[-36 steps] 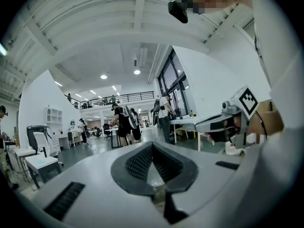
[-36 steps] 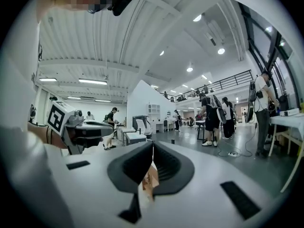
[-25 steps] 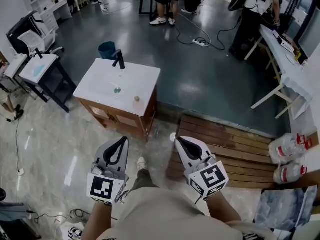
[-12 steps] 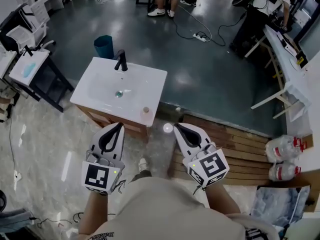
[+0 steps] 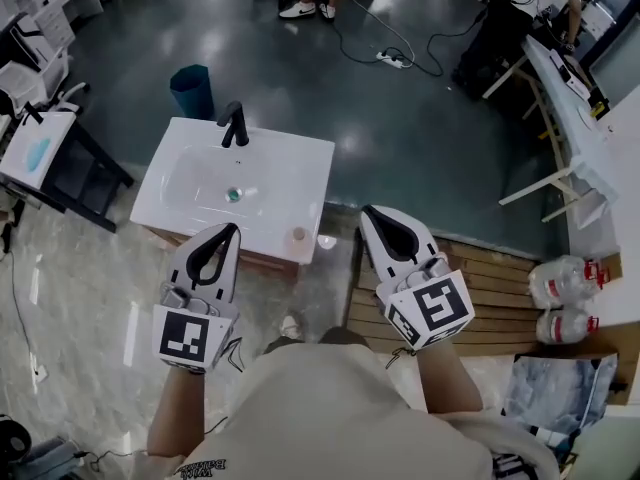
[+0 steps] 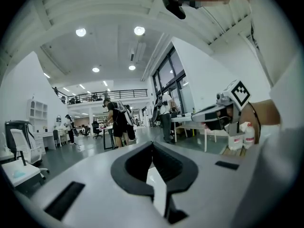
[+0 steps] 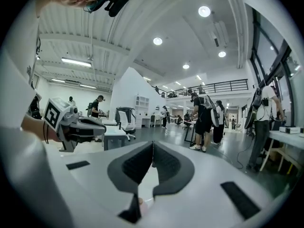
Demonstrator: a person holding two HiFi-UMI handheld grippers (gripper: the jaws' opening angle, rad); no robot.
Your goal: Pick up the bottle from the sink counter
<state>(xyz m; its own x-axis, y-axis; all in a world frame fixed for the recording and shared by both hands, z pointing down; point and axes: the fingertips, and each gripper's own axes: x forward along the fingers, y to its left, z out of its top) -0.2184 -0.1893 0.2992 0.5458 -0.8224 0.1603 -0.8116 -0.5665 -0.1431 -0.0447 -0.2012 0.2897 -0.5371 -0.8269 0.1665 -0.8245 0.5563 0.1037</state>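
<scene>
Left claw (image 5: 230,228) and right claw (image 5: 372,212) are both closed and empty, hovering short of the desk (image 5: 290,183); the bottle (image 5: 298,235) stands untouched at its near edge; the pickup is not yet begun.

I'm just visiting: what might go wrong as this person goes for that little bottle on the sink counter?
1. The bottle stands close to the front edge of the sink counter, so a clumsy touch may knock it to the floor.
2. The left gripper and the right gripper are both shut and empty. Unless one opens before it arrives, it would likely push the bottle rather than grasp it.
</scene>
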